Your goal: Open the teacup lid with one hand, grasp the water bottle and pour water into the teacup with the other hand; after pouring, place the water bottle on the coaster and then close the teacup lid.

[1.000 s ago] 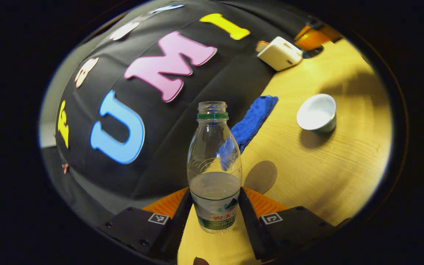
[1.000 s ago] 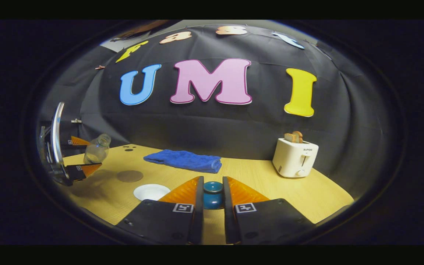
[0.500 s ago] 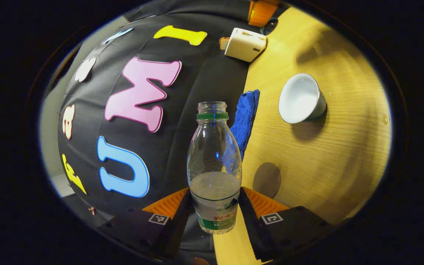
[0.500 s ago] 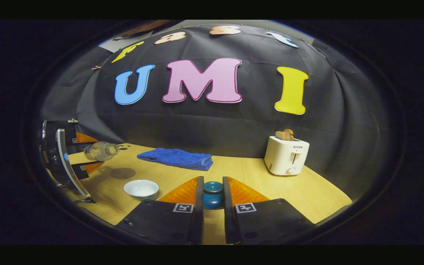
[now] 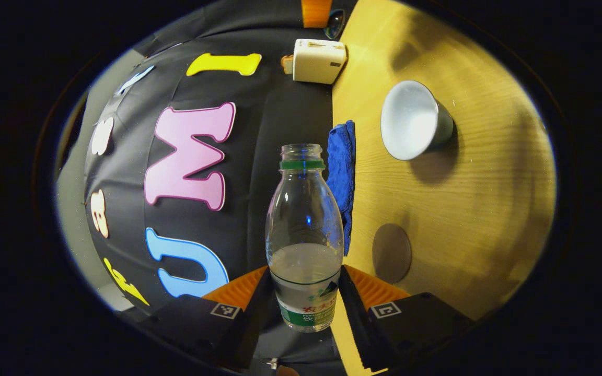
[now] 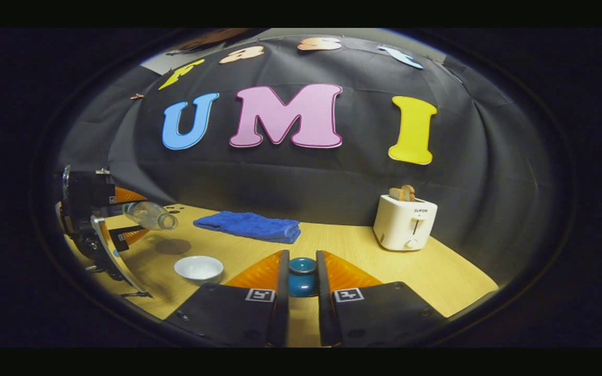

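**Bottle tipped toward the open teacup, lid held clear**

In the left gripper view, the left gripper [image 5: 306, 292] had its jaws closed on the lower body of the water bottle [image 5: 304, 235], one orange finger pressing each side at the label. The bottle was uncapped and held water in its lower part. In that rolled view the wooden counter [image 5: 468, 209] ran up the right side. The white teacup [image 5: 411, 121] stood open at 1 o'clock from the bottle mouth, well apart from it. The round coaster [image 5: 391, 253] lay bare at 4 o'clock, near the bottle's base. A blue towel [image 5: 342, 172] lay just beyond the bottle's neck, and a white toaster [image 5: 317, 61] sat at 12 o'clock against the booth wall.

In the right gripper view, the right gripper [image 6: 302, 279] had its jaws closed narrowly on the blue teacup lid [image 6: 302, 277], lifted off the counter. At 9 o'clock the left gripper [image 6: 105, 219] held the water bottle [image 6: 150, 215] tipped nearly level, mouth aimed rightward, above and beyond the teacup [image 6: 198, 268]. The coaster [image 6: 172, 246] lay just behind the teacup.
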The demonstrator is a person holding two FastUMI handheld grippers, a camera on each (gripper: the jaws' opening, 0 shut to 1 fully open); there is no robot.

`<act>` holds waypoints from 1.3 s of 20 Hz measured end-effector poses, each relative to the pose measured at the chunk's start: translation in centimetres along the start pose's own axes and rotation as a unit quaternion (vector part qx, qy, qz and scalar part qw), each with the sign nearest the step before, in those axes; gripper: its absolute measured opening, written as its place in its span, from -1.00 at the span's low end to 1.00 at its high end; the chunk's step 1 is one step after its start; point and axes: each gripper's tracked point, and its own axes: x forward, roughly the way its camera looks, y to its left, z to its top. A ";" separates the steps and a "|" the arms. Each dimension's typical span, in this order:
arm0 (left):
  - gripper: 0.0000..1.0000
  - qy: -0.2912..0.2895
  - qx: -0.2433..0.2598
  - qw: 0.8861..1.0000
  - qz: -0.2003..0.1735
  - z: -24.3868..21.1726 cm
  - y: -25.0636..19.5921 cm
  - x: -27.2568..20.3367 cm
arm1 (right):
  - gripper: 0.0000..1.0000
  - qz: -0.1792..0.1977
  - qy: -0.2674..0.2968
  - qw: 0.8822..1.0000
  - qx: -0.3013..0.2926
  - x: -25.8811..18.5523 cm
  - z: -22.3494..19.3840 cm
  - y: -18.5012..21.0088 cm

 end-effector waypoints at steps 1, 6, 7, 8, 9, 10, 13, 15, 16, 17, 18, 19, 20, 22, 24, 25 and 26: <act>0.51 -0.002 0.008 1.000 0.000 0.1 -0.1 0.1 | -0.48 0.000 -0.001 1.000 -0.001 0.0 0.0 0.0; 0.51 -0.009 0.043 0.999 0.001 0.0 -0.2 0.3 | -0.48 -0.006 -0.003 1.000 -0.004 -0.2 0.2 -0.7; 0.51 -0.011 0.049 0.999 0.003 -0.1 -0.3 0.3 | -0.48 -0.009 -0.003 1.000 -0.005 -0.3 0.3 -0.8; 0.51 -0.013 0.054 0.998 0.005 0.0 -0.3 0.1 | -0.48 -0.010 -0.003 1.000 -0.007 -0.3 0.3 -0.9; 0.51 -0.015 0.060 0.998 0.007 0.1 -0.4 0.1 | -0.48 -0.011 -0.003 1.000 -0.009 -0.4 0.3 -0.9; 0.51 -0.018 0.065 0.998 0.009 0.2 -0.4 0.0 | -0.48 -0.010 -0.004 1.000 -0.010 -0.5 0.3 -0.9; 0.51 -0.025 0.076 0.997 0.013 0.5 -0.4 0.1 | -0.48 -0.008 -0.003 1.000 -0.010 -0.7 0.1 -0.7; 0.51 -0.028 0.085 0.996 0.018 0.7 -0.2 0.0 | -0.48 -0.009 -0.002 1.000 -0.013 -0.8 -0.1 -0.6; 0.51 -0.030 0.090 0.995 0.020 0.7 -0.1 0.1 | -0.39 -0.009 -0.003 1.000 -0.016 -0.9 -0.1 -0.6; 0.51 -0.033 0.094 0.995 0.021 0.8 -0.2 0.1 | -0.39 -0.008 -0.003 1.000 -0.017 -0.9 0.0 -0.6; 0.51 -0.035 0.097 0.994 0.022 0.7 -0.1 0.1 | -0.39 -0.007 -0.003 1.000 -0.017 -1.0 0.0 -0.5; 0.51 -0.037 0.101 0.994 0.024 0.7 -0.2 0.1 | -0.39 -0.007 -0.004 1.000 -0.017 -1.0 0.0 -0.5; 0.51 -0.038 0.103 0.994 0.025 0.8 0.0 0.0 | -0.48 -0.008 -0.004 1.000 -0.016 -1.1 0.0 -0.5; 0.51 -0.041 0.107 0.993 0.026 0.9 0.1 0.0 | -0.48 -0.010 -0.006 1.000 -0.016 -1.2 0.1 -0.7; 0.51 -0.046 0.107 0.993 0.027 1.2 0.1 0.0 | -0.48 -0.013 -0.008 1.000 -0.020 -1.3 0.3 -0.7; 0.51 -0.048 0.107 0.993 0.028 1.4 0.2 0.0 | -0.48 -0.014 -0.008 1.000 -0.023 -1.3 0.3 -0.7; 0.51 -0.049 0.108 0.992 0.030 1.4 0.3 -0.1 | -0.48 -0.014 -0.009 1.000 -0.026 -1.4 0.4 -0.8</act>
